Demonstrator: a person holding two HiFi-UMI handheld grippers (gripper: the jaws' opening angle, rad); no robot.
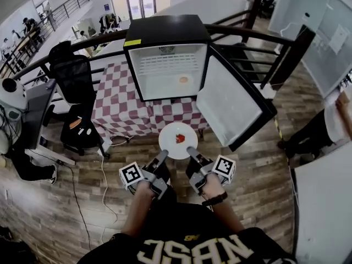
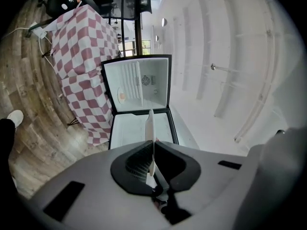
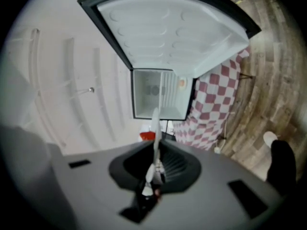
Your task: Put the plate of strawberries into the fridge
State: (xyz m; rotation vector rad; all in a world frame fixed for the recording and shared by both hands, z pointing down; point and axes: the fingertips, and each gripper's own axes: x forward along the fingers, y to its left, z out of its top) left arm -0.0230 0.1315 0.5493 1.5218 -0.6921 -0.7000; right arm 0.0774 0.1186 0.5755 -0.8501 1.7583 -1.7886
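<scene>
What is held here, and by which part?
The white plate, by its rim: left gripper on the near-left edge, right gripper on the near-right edge.

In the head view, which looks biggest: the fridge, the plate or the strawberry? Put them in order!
1. Fridge
2. Plate
3. Strawberry
The plate is nearer the camera, yet the fridge still looks far bigger.
</scene>
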